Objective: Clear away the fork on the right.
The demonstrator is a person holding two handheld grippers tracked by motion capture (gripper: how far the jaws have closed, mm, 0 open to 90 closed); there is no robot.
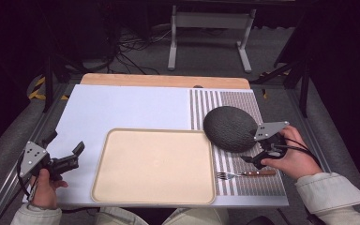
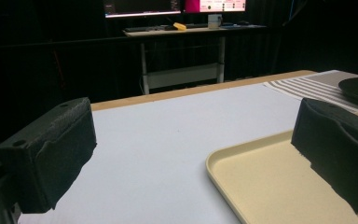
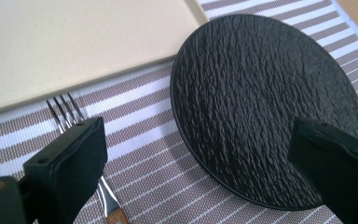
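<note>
The left gripper [image 1: 65, 157] hung off the left edge of the white sheet [image 1: 122, 108], its 2 jaws spread wide with nothing between them, aimed across the table toward the beige tray [image 1: 154, 164]. In the left gripper view the tray's near corner [image 2: 242, 172] sat just under the right-hand jaw, bare inside. Over on the other side, the right gripper [image 1: 255, 149] sat low at the near right rim of the black textured plate [image 1: 229, 129], jaws parted wide and gripping nothing. The plate lay flat on the striped placemat [image 1: 243, 101], just right of the tray. In the right gripper view the plate [image 3: 261, 102] spread between the 2 jaws. A fork [image 1: 246, 174] with a wooden handle lay on the placemat near the right hand [image 1: 295, 161], tines pointing at the tray; one jaw covered part of it [image 3: 63, 109].
</note>
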